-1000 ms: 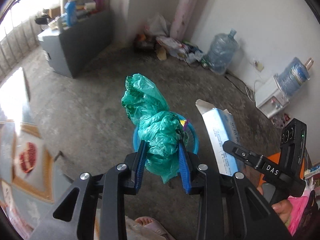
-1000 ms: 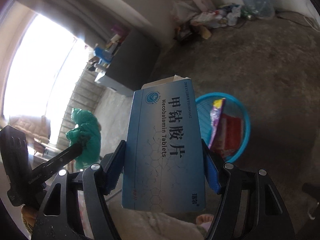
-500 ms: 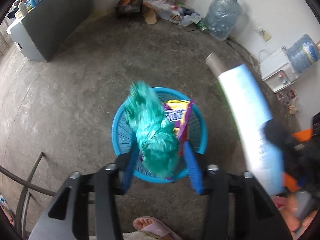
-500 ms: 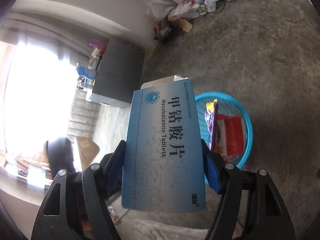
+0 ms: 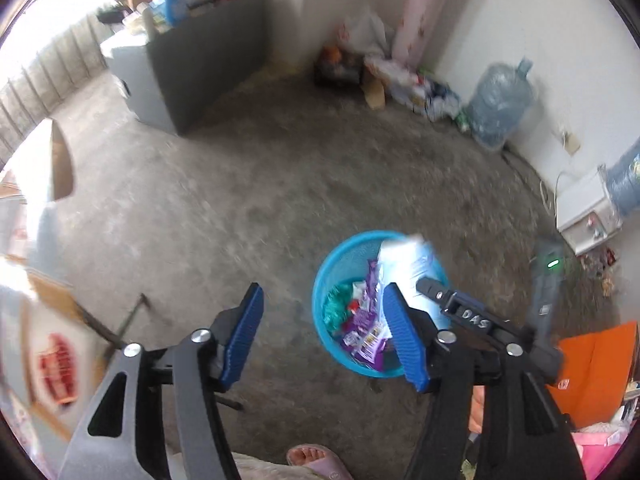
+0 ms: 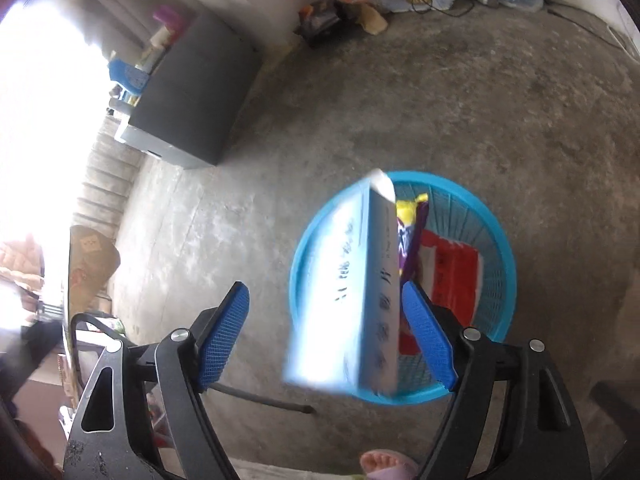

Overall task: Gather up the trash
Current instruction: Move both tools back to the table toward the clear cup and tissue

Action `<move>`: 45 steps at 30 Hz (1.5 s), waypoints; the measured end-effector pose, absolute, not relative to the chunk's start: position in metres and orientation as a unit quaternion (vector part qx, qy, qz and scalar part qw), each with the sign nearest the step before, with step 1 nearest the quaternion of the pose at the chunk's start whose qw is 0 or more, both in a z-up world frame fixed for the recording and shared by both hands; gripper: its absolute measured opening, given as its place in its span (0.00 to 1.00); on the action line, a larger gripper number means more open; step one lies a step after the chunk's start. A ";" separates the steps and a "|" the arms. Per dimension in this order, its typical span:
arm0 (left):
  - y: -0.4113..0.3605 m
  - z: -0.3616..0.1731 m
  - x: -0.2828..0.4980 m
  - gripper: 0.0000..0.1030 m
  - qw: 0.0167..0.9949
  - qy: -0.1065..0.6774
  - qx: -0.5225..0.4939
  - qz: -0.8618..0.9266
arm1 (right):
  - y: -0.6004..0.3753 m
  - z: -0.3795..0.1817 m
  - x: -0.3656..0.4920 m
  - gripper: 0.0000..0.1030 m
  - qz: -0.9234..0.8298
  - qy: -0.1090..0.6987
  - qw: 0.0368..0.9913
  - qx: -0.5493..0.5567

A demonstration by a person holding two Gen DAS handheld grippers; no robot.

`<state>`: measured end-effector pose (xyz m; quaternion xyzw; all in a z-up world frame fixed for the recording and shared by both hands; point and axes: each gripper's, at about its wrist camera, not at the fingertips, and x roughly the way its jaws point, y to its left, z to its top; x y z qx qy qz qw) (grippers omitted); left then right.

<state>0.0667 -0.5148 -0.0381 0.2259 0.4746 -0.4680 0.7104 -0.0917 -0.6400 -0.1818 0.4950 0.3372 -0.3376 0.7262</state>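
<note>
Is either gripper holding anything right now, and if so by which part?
Nothing is held. The left gripper, just opened, is empty. The right gripper has just opened too, and the blue box is tumbling loose, over the blue basket.

**Two wrist fisheyes, both tilted down at one floor**

Each camera sits behind its own fingers, looking steeply down from well above. Both share the blue basket (image 5: 325, 280) (image 6: 502, 264), the concrete floor (image 5: 240, 184) (image 6: 480, 100) and the grey cabinet (image 5: 208, 60) (image 6: 192, 92) — the right view nearer the basket.
</note>
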 end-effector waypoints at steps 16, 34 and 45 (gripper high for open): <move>-0.366 0.059 0.055 0.65 0.758 0.396 0.131 -0.500 | -0.532 -0.101 -0.150 0.73 -0.368 0.284 0.768 0.441; -0.180 0.098 0.065 0.74 0.840 0.346 0.090 -0.409 | -0.396 -0.015 -0.057 0.77 -0.178 0.294 0.890 0.300; -0.102 0.092 0.087 0.74 0.876 0.329 0.058 -0.349 | -0.365 -0.009 -0.043 0.77 -0.144 0.311 0.896 0.284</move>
